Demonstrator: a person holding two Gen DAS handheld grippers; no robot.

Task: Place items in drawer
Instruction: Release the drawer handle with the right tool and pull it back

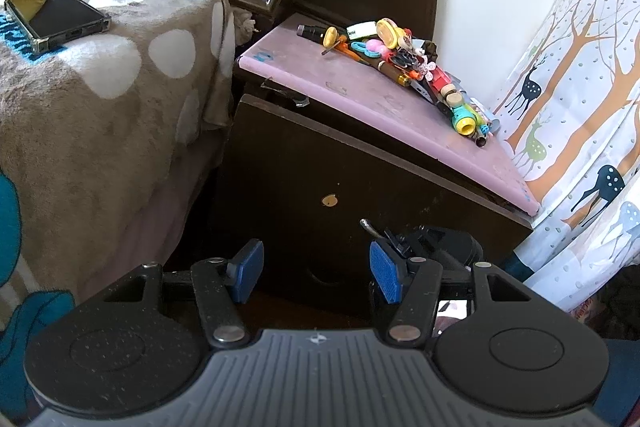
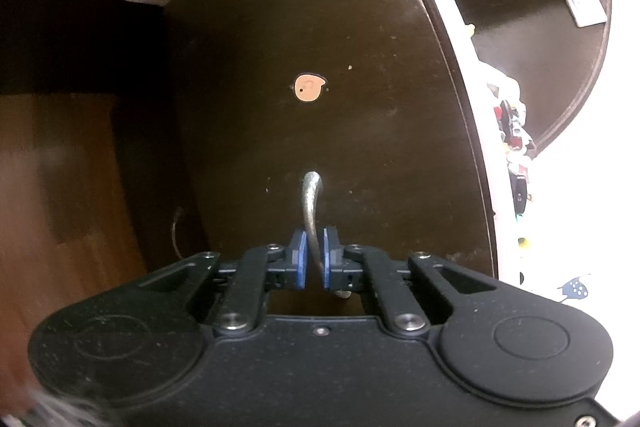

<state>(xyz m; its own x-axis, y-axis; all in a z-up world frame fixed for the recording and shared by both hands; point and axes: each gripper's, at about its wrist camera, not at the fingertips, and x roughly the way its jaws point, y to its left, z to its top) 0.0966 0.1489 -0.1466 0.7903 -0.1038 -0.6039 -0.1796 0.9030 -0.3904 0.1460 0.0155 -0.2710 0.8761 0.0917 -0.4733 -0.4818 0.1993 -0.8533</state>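
The right tool [image 2: 314,259] clamps the metal handle [image 2: 311,203] on the dark drawer front [image 2: 320,27].

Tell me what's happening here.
A person with a handheld gripper in each hand is starting on the drawer. The right gripper is shut on the metal drawer handle of the dark nightstand. The left gripper hangs open, empty. The pile of small items waits on top.

Drawer front [image 2: 360,107] dark brown, shut, w/ curved metal handle [image 2: 311,203] sticking out. My items [image 1: 404,63], small colourful jumble, piled on the pink top above.
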